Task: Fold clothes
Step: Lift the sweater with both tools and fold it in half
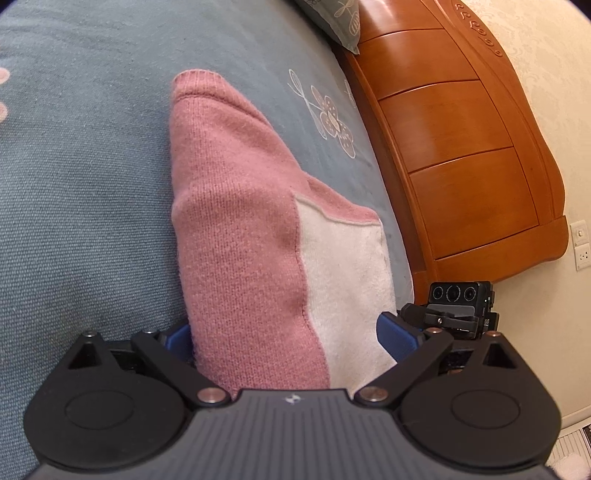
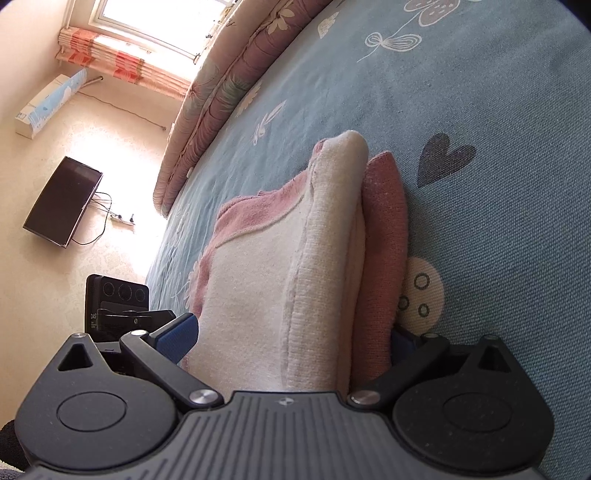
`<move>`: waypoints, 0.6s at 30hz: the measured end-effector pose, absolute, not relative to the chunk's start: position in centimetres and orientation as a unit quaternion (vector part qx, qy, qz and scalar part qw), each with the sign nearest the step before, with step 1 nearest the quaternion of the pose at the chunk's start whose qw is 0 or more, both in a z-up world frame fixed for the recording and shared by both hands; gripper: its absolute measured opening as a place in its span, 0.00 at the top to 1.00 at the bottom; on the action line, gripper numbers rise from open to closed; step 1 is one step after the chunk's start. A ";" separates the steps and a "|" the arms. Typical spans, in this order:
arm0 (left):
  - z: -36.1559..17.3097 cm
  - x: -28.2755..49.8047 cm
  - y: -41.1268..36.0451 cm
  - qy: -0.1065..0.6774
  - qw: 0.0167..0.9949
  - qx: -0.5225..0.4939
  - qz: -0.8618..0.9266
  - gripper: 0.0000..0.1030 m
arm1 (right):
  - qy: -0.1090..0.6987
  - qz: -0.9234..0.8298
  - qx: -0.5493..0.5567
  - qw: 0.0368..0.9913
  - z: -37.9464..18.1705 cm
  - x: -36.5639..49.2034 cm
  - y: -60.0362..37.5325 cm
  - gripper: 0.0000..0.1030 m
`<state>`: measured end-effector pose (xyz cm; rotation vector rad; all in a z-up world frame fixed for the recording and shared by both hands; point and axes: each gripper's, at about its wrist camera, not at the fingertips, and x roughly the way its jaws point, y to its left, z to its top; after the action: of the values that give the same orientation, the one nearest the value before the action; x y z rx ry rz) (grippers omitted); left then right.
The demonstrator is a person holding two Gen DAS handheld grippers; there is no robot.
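Pink knit with a cream fleecy panel, that's the sweater [image 1: 236, 206], folded into a thick bundle and lying on the bed [image 1: 81, 192] (blue-grey cover [image 2: 498, 229] with white flower outlines and a dark heart print). In the left wrist view its long axis runs straight away from the camera, with the far pink corner pointing toward the middle of the bed, and the cream side faces the wooden headboard [image 1: 461, 147]. The knit is finely ribbed; the cream part looks softer and fuzzier, with a stitched seam between the two.

Left hand-held gripper [image 1: 291, 336]: blue pads sit on either side of the bundle's near end, spread wide with the sweater filling the gap, so it's pinching the whole fold.

Right hand-held gripper [image 2: 295, 338]: same deal from the other end, with layers stacked on edge between the fingers (cream on the left, pink on the right), clamped on the sweater. Here the bundle points toward the quilted mattress edge [image 2: 221, 92] and the window [image 2: 159, 22].

Each camera catches the other rig just beside the bundle.
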<state>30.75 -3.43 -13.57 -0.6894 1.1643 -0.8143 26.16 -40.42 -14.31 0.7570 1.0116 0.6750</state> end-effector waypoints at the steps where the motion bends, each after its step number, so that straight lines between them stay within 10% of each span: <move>1: -13.6 30.7 -3.3 0.521 0.707 -0.308 -0.367 0.09 | 0.464 0.309 0.348 0.754 -14.3 26.2 -40.4 0.01; 8: -14.0 30.9 -2.4 0.519 0.704 -0.329 -0.355 0.26 | 0.476 0.294 0.359 0.747 -14.2 25.9 -40.1 0.00; 18: -13.4 31.4 -5.5 0.536 0.696 -0.334 -0.341 0.02 | 0.477 0.289 0.407 0.724 -14.6 27.4 -39.5 0.00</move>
<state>31.36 -5.48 -13.36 -0.7457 1.1970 -0.7609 27.37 -39.48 -14.64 0.8987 1.0522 0.6373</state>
